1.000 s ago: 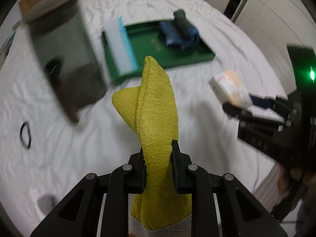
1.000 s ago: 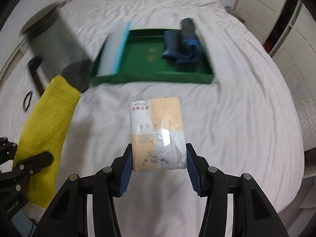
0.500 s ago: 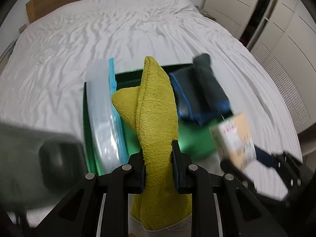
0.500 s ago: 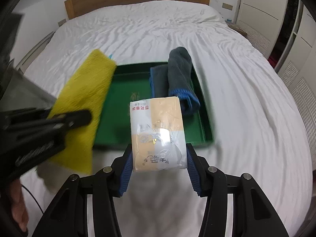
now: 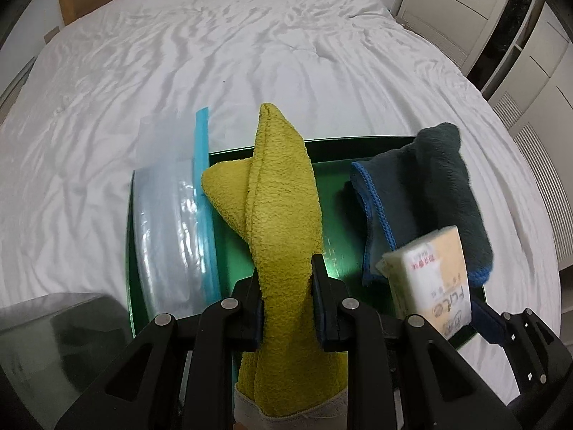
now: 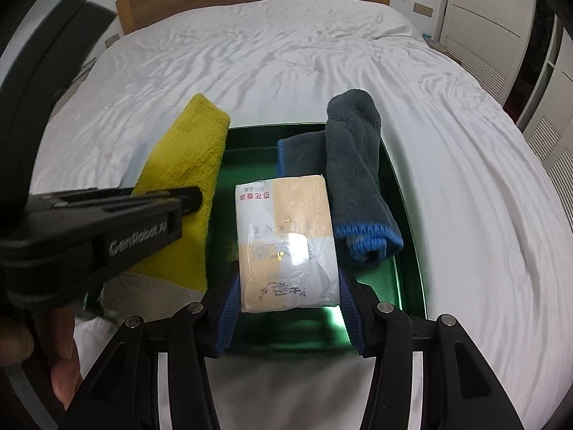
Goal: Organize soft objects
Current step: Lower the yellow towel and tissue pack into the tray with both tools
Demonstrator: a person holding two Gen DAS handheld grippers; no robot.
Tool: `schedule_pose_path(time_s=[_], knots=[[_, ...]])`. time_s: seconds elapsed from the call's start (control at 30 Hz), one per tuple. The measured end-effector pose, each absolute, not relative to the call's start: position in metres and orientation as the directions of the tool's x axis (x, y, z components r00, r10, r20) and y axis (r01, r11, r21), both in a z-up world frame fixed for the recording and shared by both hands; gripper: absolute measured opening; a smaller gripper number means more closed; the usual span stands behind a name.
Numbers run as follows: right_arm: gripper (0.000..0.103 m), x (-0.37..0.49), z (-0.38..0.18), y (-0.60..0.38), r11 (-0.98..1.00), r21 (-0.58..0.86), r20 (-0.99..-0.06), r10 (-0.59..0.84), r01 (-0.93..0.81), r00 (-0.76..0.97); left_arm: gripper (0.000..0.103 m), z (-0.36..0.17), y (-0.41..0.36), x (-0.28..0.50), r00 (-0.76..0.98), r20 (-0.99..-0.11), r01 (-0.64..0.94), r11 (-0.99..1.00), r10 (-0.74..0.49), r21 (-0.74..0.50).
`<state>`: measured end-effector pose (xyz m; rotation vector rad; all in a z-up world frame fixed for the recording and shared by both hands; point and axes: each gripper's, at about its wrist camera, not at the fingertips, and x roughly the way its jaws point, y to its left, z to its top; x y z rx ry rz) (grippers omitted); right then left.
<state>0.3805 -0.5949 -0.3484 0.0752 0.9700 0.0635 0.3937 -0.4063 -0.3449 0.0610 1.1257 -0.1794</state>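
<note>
My left gripper [image 5: 286, 279] is shut on a folded yellow towel [image 5: 283, 197], which hangs over the middle of a green tray [image 5: 336, 165] on the bed. A clear zip bag with a blue strip [image 5: 168, 222] lies in the tray's left part. A dark grey cloth with blue edging [image 5: 422, 193] lies in its right part. My right gripper [image 6: 286, 286] is shut on a wrapped tissue pack [image 6: 286, 243], held above the tray [image 6: 404, 215] just left of the grey cloth [image 6: 354, 172]. The yellow towel [image 6: 186, 165] hangs left of the pack.
The tray rests on a wide white bed with a wooden headboard [image 6: 250, 0]. White wardrobe doors [image 5: 519, 36] stand at the right. A dark grey blurred object [image 5: 53, 340] sits at the lower left. A person's hand [image 6: 53, 340] holds the left gripper.
Both grippers have moved forward and down, from beside the tray to over it. The towel and the tissue pack stay gripped as before.
</note>
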Motion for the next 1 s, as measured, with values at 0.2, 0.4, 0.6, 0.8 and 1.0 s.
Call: schedule_pose_path(time_s=[0.2,0.4,0.6,0.8,1.0], knots=[[0.049,0.408,-0.368,-0.592,0.998,0.061,-0.84,0.049,0.004,0.54,0.018,-0.364,-0.412,0.402,0.396,-0.914,0.183,0.983,-0.09,-0.018],[0.05,0.419,-0.381,-0.586,0.999,0.041,-0.85,0.03,0.01,0.527,0.018,-0.379,-0.413,0.404,0.388,-0.919,0.189,0.982,-0.071,0.004],[0.05,0.423,-0.386,-0.584,0.999,0.033,-0.849,0.02,0.016,0.528,0.02,-0.383,-0.409,0.404,0.398,-0.915,0.183,0.983,-0.066,0.009],[0.051,0.427,-0.393,-0.582,0.999,0.023,-0.854,0.006,0.025,0.521,0.021,-0.383,-0.409,0.402,0.405,-0.912,0.185,0.983,-0.06,0.018],[0.051,0.433,-0.395,-0.58,1.0,0.013,-0.855,-0.003,0.027,0.519,0.023,-0.383,-0.407,0.401,0.405,-0.912,0.182,0.983,-0.06,0.016]])
